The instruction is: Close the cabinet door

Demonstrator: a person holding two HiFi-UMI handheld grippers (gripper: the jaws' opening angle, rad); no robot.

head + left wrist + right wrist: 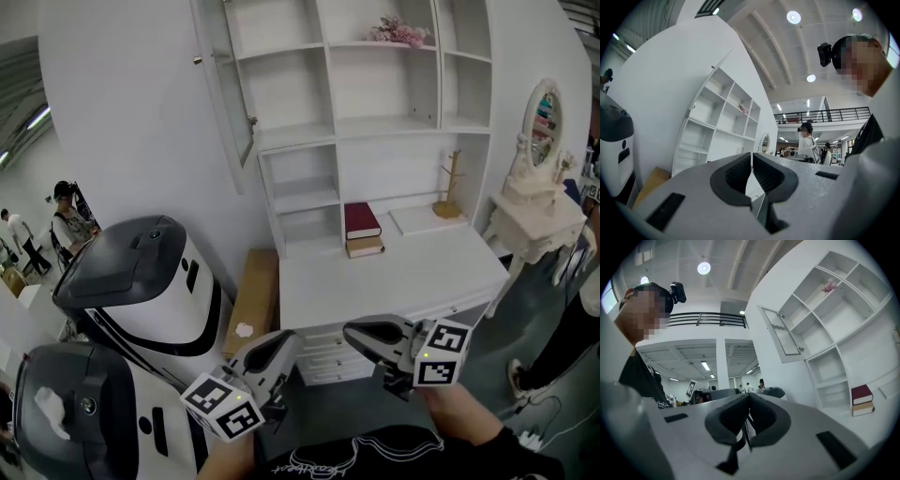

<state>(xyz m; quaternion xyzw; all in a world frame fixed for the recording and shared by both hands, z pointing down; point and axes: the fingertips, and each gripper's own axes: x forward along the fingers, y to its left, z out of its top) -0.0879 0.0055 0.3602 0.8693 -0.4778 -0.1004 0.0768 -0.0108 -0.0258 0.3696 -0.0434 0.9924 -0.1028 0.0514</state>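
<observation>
Head view showed the cabinet door [225, 94] swung open at the shelf unit's [309, 94] upper left (its panel possibly glazed); left gripper [281, 342] and right gripper [361, 333] hovered well below it, jaws pressed together on nothing.

A: How does the left gripper [751, 161] stand?
B: Jaws pressed together, nothing between them. They point toward the white shelf unit [719, 123].
A: And the door?
B: The cabinet door [714, 78] stands open at the unit's upper left, seen nearly edge-on (a small knob shows on it).
A: Anything on the shelves?
B: Pink flowers [743, 109] in an upper compartment. Just right of the unit is an oval mirror [764, 142], and farther right a person in white [806, 139] under a railed balcony [820, 115]. Low at the unit's left lies a cardboard box [652, 182], then a white-and-black machine [614, 140].
</observation>
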